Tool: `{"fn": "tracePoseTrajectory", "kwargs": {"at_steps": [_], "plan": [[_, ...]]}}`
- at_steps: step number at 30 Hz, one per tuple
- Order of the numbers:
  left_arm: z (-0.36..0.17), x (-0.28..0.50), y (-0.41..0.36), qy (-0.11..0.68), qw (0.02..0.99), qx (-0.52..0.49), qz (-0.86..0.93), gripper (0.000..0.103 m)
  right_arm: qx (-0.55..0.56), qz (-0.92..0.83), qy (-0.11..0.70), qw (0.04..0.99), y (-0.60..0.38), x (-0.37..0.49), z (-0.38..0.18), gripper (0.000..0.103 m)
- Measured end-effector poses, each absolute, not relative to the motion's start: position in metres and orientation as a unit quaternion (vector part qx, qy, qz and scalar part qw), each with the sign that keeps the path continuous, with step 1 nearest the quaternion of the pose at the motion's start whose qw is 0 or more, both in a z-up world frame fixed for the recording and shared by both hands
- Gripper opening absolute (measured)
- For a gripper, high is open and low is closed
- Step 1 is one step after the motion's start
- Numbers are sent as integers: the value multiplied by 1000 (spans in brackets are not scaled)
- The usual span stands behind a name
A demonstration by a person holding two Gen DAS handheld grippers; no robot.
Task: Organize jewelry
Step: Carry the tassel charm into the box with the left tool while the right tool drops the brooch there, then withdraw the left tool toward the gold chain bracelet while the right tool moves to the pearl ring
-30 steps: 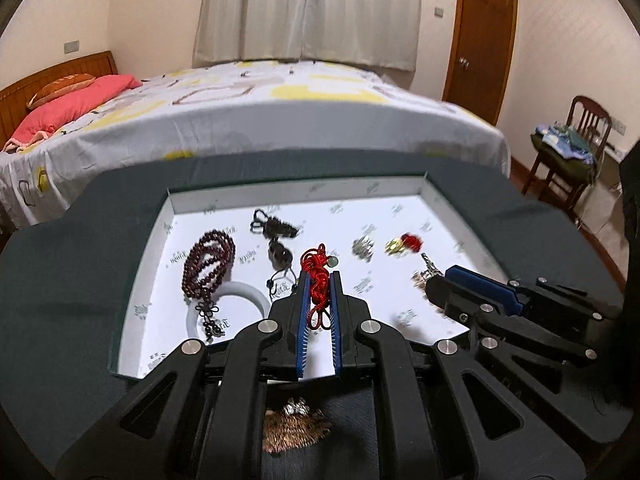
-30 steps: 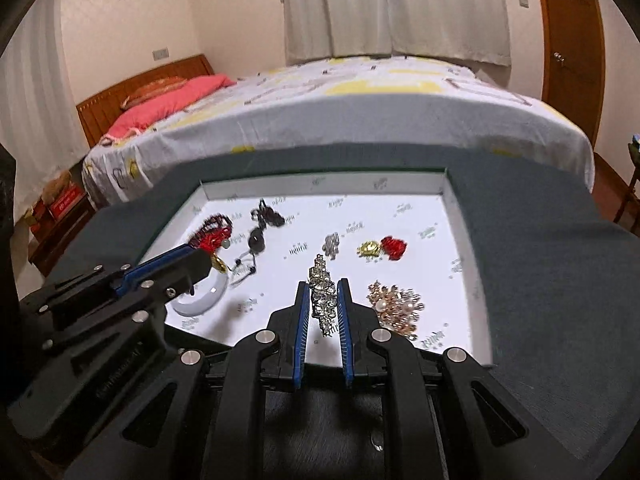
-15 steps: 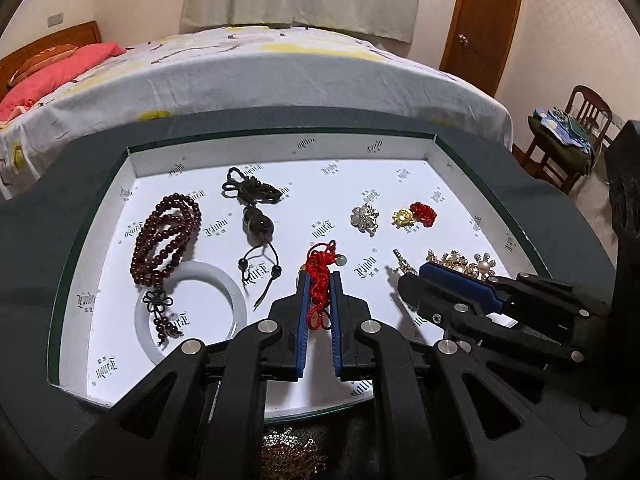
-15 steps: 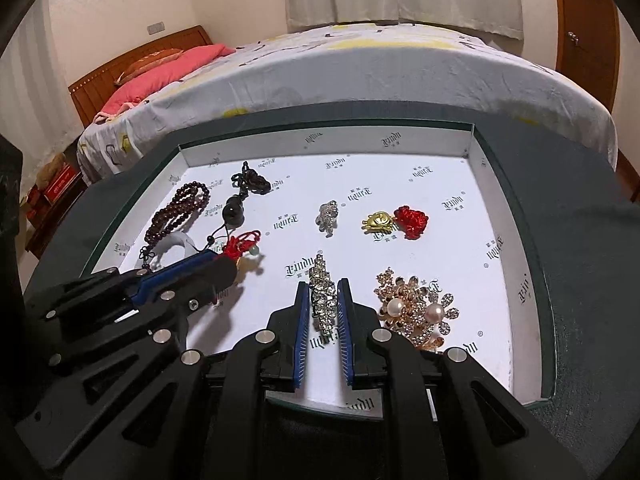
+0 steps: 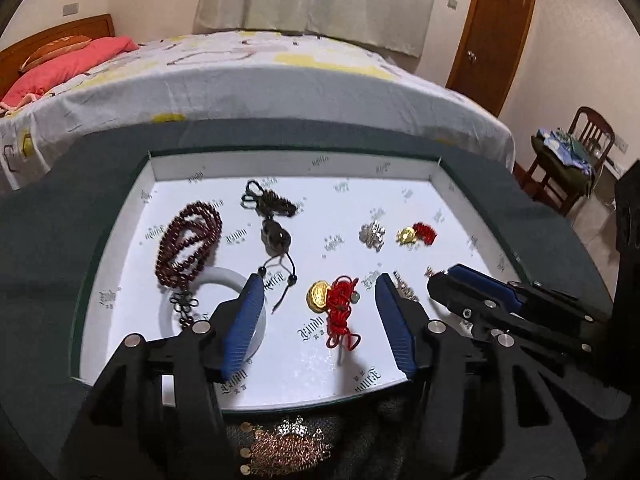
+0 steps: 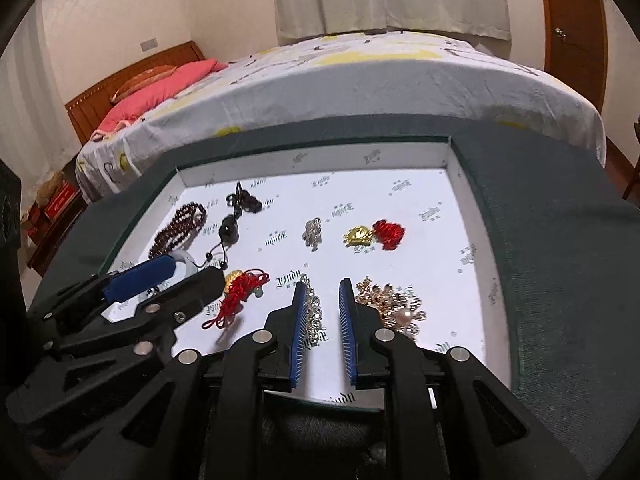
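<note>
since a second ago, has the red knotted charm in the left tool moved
Yes. The red knotted charm has left the left tool, whose jaws have just been opening, and lies on the white tray, its gold piece showing.

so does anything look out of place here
One piece does: a gold chain cluster lies on the dark cloth outside the white tray, just past its near edge, under the left tongs. The other jewelry sits inside the tray.
</note>
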State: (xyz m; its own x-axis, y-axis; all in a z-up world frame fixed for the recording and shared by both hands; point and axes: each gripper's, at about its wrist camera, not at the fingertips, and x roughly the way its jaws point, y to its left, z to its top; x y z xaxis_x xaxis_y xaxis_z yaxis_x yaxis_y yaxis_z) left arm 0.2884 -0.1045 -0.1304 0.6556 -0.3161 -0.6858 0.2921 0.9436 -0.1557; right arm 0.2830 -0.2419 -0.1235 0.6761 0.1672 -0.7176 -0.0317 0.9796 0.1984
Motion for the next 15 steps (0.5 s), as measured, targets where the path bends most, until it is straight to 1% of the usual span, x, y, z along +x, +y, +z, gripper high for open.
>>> {"fn": "tracePoseTrajectory", "kwargs": {"at_steps": [2,3,5,8,15], "plan": [[-125,284,-103,373,913,-11,-163,59,89,51,389,916,-246,274,-117,40],[-120,280,-100,365,917,-9,-158,61,91,49,385,917,-247,270,-115,41],[-114,273,-96,357,922,-8,-150,64,90,45,382,919,-250,260,-110,41],[-105,259,-88,344,929,-5,-137,65,87,36,383,919,-255,245,-110,42],[-102,219,-61,333,938,14,-91,66,68,11,400,914,-261,208,-119,42]]}}
